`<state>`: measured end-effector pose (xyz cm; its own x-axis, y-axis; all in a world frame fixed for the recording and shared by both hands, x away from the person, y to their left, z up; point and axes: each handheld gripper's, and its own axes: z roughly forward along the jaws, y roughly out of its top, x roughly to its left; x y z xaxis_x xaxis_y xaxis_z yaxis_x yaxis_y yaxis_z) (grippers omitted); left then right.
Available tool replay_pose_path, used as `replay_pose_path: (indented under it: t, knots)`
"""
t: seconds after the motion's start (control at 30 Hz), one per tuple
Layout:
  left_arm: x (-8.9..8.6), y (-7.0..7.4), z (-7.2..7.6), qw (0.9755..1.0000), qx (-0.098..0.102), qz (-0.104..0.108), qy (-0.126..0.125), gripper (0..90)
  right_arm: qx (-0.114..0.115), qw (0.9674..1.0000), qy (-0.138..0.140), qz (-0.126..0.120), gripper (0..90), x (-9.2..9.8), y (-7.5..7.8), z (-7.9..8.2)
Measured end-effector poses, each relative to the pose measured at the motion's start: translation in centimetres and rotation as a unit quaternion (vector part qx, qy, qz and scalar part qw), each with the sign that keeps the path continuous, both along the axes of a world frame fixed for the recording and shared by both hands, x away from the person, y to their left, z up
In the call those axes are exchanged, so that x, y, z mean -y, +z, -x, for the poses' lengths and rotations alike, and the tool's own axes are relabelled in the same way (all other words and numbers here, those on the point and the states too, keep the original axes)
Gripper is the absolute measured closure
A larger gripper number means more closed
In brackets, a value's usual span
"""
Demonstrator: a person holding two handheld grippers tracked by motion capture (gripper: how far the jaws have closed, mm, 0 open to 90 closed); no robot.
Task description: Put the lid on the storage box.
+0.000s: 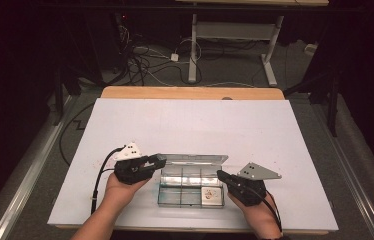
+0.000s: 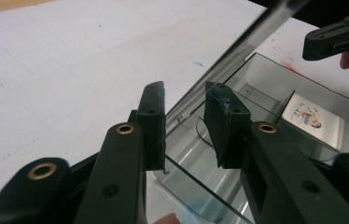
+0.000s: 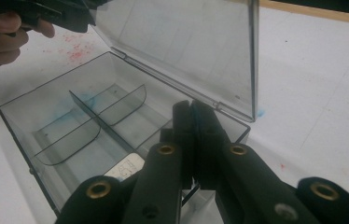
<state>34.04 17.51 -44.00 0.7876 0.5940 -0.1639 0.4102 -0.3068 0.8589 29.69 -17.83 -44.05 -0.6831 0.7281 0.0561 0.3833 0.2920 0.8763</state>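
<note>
A clear plastic compartment box [image 1: 161, 192] lies near the table's front edge with its lid [image 1: 195, 160] standing up at the back. A small printed card [image 1: 212, 196] rests in the front right compartment. My left gripper [image 1: 160, 161] is at the lid's left end. In the left gripper view it [image 2: 185, 91] is open, and the box's corner and lid hinge [image 2: 252, 37] sit in the gap. My right gripper [image 1: 220, 174] is at the box's right side. In the right gripper view it [image 3: 192, 105] is shut above the box wall, with the card [image 3: 128, 167] just below.
The white table top [image 1: 190, 125] stretches wide behind and beside the box. Its wooden back edge [image 1: 190, 92] meets a floor with cables and another table's legs [image 1: 193, 50]. Curved dividers [image 3: 98, 116] split the box. Faint red and blue specks mark the surface.
</note>
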Motion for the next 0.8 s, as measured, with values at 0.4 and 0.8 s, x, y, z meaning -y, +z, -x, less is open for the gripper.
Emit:
replay_pose_path:
  t: [0.4,0.8]
  knots:
    - [-0.1,-0.5,1.1,0.9999,-0.006,-0.01,-0.008,67.4,0.001,1.0,0.006,0.002,88.8,-0.1,0.1,0.4]
    - [-0.7,-0.8,2.1,0.9996,-0.018,-0.017,-0.009,67.4,-0.002,1.0,0.004,0.001,88.9,0.0,0.1,0.6]
